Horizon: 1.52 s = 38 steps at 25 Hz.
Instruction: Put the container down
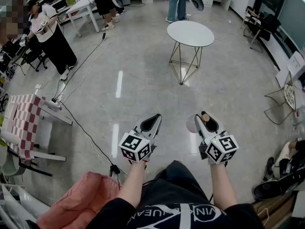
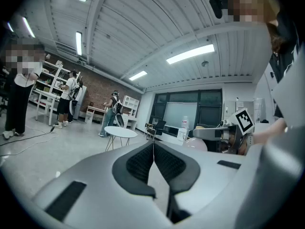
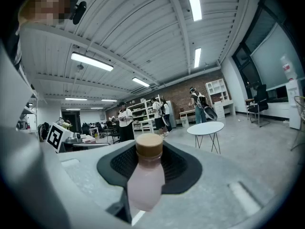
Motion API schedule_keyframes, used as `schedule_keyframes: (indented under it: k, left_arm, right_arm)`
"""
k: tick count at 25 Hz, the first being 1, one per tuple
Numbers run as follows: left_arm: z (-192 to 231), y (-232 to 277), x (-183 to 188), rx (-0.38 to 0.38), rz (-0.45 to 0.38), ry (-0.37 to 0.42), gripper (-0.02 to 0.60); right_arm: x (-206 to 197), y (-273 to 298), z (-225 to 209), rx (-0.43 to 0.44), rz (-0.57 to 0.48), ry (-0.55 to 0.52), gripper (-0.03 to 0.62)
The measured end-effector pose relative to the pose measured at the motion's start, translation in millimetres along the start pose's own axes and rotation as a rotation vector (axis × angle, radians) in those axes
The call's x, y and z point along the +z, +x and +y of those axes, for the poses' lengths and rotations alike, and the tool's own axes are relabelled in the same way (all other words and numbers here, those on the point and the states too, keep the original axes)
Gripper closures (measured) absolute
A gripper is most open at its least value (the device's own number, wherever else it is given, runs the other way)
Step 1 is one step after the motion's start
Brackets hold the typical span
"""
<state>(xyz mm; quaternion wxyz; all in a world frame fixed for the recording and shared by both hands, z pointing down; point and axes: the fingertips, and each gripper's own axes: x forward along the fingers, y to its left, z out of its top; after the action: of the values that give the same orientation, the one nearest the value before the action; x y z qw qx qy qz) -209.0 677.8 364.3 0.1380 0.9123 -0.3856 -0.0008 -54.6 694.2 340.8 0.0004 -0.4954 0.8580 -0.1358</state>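
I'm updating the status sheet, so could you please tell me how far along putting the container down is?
Done: the container, a pink bottle, is off any surface. In hand: the right tool grips it in the air; the left tool is shut and empty. Left: setting it down, perhaps on the round white table ahead.

A round white table on thin wire legs [image 1: 190, 33] stands on the glossy grey floor [image 1: 143, 80], well apart from a red-and-white chequered cloth on a white frame [image 1: 23, 120] at the left. A thin black cable [image 1: 85, 132] crosses the floor near a white power strip [image 1: 50, 104]. A crumpled pink cloth [image 1: 81, 202] lies bottom left. A person in a white top and black skirt [image 1: 53, 39] stands far left
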Motion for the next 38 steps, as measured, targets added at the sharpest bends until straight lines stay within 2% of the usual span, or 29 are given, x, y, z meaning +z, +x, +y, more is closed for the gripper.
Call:
schedule_keyframes:
  k: [9,14,31,38]
  left_arm:
    - [13.0,4.5,-3.3,0.007,0.011,-0.007,0.568]
    - [35.5,24.3,-0.3,0.011,0.023,-0.014,0.568]
    - [111.4,160.4,30.2,0.036,0.048,-0.04,0.568]
    - [134.2,213.9,31.6,0.053,0.07,-0.054,0.568]
  right_arm:
    - [-3.3,12.4,-5.2,-0.002,0.009,0.013,0.462]
    - [-1.7,36.8,-19.8,-0.001,0.012,0.025,0.462]
    - [30.2,155.3,-125.3,0.048,0.043,0.035,0.462]
    - [34.6,190.6,-169.2,0.068,0.067,0.046,0.462]
